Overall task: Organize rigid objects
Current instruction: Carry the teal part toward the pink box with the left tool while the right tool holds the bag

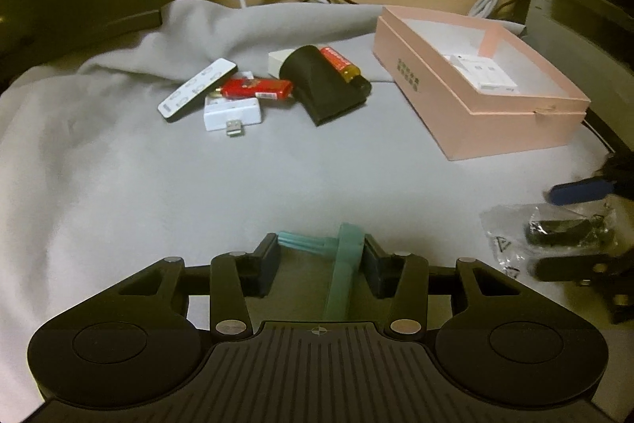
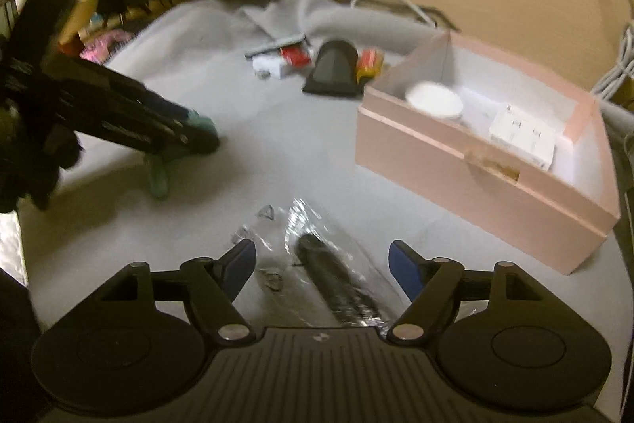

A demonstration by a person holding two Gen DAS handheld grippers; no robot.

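Left gripper (image 1: 320, 256) clamps the teal tool (image 1: 344, 264); right gripper (image 2: 321, 266), fingers wide, straddles the bagged black part (image 2: 337, 284) (lower centre): close squarely before lifting towards the pink box (image 2: 475, 177).

A teal T-shaped plastic tool (image 1: 342, 264) sits clamped between blue gripper pads. A black cylinder sealed in crinkled clear plastic (image 2: 337, 288) lies flat on grey cloth.

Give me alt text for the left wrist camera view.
The left gripper is shut on a teal plastic tool above a grey cloth. Ahead lie a white remote, red lighters, and a black pouch; an open pink box sits right.
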